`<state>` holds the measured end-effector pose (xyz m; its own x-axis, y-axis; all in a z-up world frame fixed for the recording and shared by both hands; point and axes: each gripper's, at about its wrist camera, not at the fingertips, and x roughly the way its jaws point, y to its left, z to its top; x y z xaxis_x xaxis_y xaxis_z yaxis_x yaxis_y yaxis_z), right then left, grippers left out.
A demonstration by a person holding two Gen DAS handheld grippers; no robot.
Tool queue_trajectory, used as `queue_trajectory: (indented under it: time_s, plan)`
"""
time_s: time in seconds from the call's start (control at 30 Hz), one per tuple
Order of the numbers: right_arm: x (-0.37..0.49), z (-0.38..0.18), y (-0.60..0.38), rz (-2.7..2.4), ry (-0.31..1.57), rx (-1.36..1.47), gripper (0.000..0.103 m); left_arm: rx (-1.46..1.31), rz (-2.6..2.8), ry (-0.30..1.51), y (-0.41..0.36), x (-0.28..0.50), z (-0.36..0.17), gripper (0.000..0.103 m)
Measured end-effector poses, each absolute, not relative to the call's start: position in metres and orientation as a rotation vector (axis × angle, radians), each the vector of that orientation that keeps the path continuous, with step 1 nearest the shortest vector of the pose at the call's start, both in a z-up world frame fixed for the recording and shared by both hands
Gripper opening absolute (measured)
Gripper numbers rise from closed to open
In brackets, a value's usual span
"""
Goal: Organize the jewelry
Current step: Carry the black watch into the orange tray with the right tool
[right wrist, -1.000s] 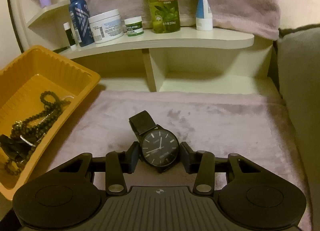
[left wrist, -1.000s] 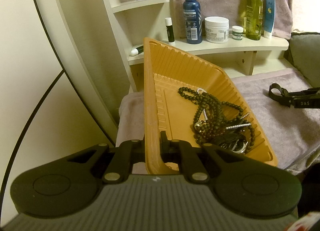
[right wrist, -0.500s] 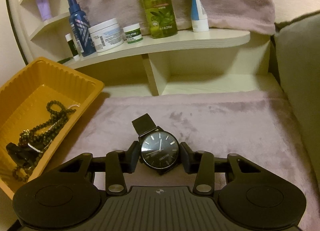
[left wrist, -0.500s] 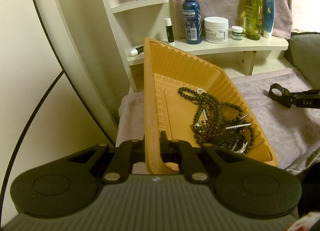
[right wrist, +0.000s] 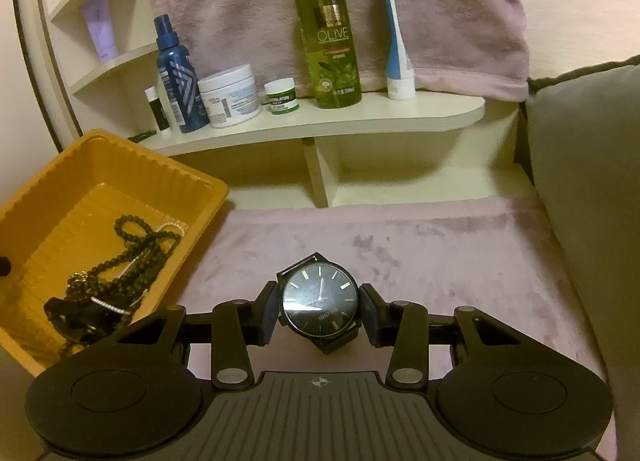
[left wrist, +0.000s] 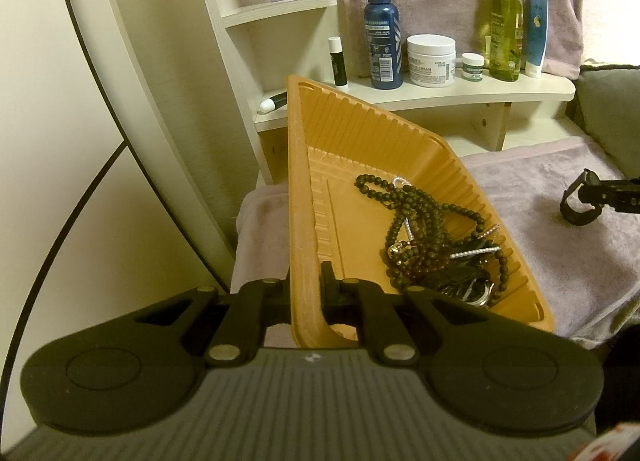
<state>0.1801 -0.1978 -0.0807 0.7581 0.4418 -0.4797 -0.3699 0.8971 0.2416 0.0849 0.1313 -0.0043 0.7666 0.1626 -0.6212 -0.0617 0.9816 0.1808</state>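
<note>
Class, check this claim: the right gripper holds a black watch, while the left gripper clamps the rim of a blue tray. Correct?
Not quite. The tray is orange, as the left wrist view shows. The left gripper clamps its rim; the right gripper holds the black watch.

Both wrist feeds give me dim, warm, yellowish indoor light with a soft grain. In the right view the shelf (right wrist: 320,123) casts a broad shadow into the cubby beneath it, so the light seems to fall from above. A pale streak of glare crosses the watch (right wrist: 320,301) face toward 8 o'clock. In the left view the orange tray (left wrist: 360,165) is evenly lit, its ribbed wall showing fine shading. The fisheye bends straight lines hard: the white panel edge (left wrist: 132,93) at 10 o'clock curves like a bow, and black vignette fills the corners. The bottles (left wrist: 382,29) at 12 o'clock look slightly soft.
</note>
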Motion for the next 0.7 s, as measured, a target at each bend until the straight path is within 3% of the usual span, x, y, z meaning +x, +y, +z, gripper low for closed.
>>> queue_trajectory:
  time_s: [0.7]
  plan:
    - [0.148, -0.052, -0.187, 0.501, 0.557, 0.159, 0.043, 0.158, 0.121, 0.686, 0.13, 0.084, -0.003, 0.008]
